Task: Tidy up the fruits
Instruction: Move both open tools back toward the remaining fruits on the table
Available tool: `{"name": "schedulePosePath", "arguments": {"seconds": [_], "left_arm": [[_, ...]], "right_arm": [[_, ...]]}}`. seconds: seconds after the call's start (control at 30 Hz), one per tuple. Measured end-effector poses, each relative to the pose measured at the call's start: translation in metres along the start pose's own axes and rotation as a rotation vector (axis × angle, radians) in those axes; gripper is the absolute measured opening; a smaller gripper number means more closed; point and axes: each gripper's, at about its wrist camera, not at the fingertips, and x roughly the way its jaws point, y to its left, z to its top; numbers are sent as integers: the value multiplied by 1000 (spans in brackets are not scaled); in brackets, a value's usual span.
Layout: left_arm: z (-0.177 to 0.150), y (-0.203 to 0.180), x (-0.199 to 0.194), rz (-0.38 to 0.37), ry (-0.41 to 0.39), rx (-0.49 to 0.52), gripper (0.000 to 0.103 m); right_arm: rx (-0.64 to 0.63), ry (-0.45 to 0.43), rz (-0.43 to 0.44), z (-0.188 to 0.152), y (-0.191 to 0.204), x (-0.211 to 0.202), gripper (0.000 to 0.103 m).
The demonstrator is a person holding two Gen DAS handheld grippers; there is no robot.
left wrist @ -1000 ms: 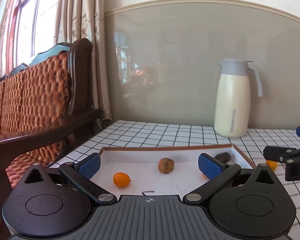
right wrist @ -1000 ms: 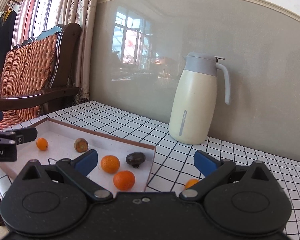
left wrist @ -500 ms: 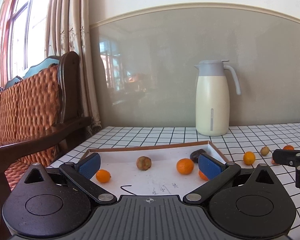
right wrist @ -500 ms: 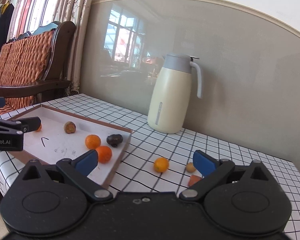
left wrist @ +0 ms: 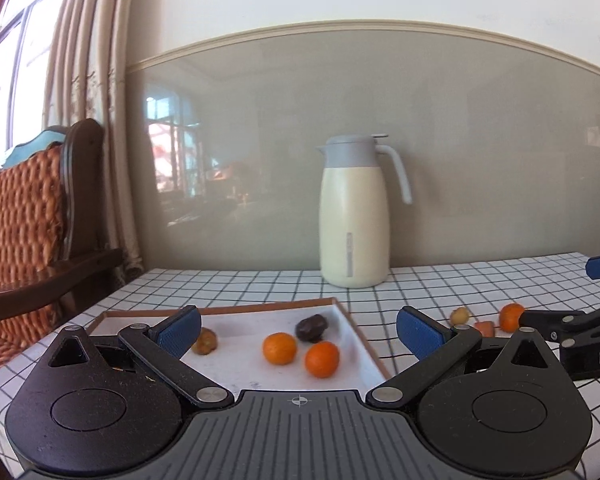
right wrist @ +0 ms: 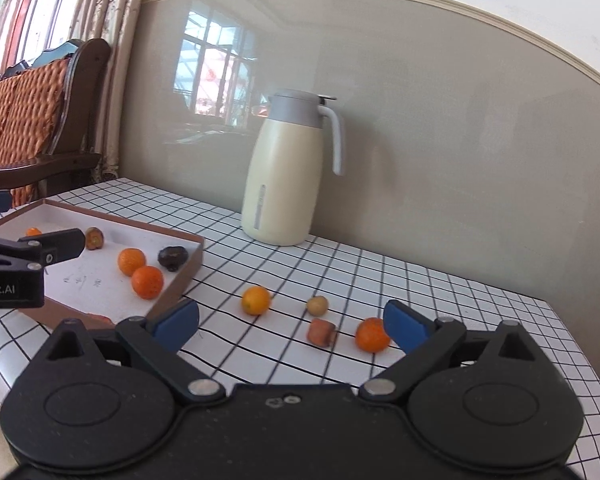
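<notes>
Checked table (right wrist: 440, 280) against a grey wall, cream thermos jug (right wrist: 286, 172) standing at the back, wooden chair (right wrist: 40, 112) off to the left

Shallow white tray (right wrist: 194, 258) on the table's left part, already holding two oranges (right wrist: 132, 261) and (right wrist: 147, 281), a dark fruit (right wrist: 172, 257), a brown fruit (right wrist: 94, 237) and a small orange one (right wrist: 33, 232) at its far end

Still loose on the cloth to the right of the tray: an orange (right wrist: 256, 300), a small yellowish fruit (right wrist: 317, 305), a pinkish piece (right wrist: 322, 332) and another orange (right wrist: 373, 335)

Sorting judged partly done, with the reach for the next loose fruit in hand

Right gripper (right wrist: 291, 322) low over the loose fruit, jaws wide but closing, pads pressing on nothing

Left gripper (left wrist: 298, 330) over the tray's near edge, jaws apart and empty

Next move likely: right gripper lowered around one loose fruit, centred between the pads, closed gently so it neither rolls away nor bruises, then carried left over the tray rim
</notes>
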Motion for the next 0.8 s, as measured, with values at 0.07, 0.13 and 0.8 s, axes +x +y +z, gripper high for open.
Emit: {"name": "schedulePosePath", "arguments": {"seconds": [0.07,0.13,0.8], "left_arm": [[0,-9,0,-26,3,16,103],[0,-20,1,-46,6,48,103],[-3,-101,17,-159,63,102,103]], "right_arm": [[8,3,-16,-3,-9,-2,89],[15,8,-29,-5,-16,-3,89],[43,45,-126,-31,-72,-17,81]]}}
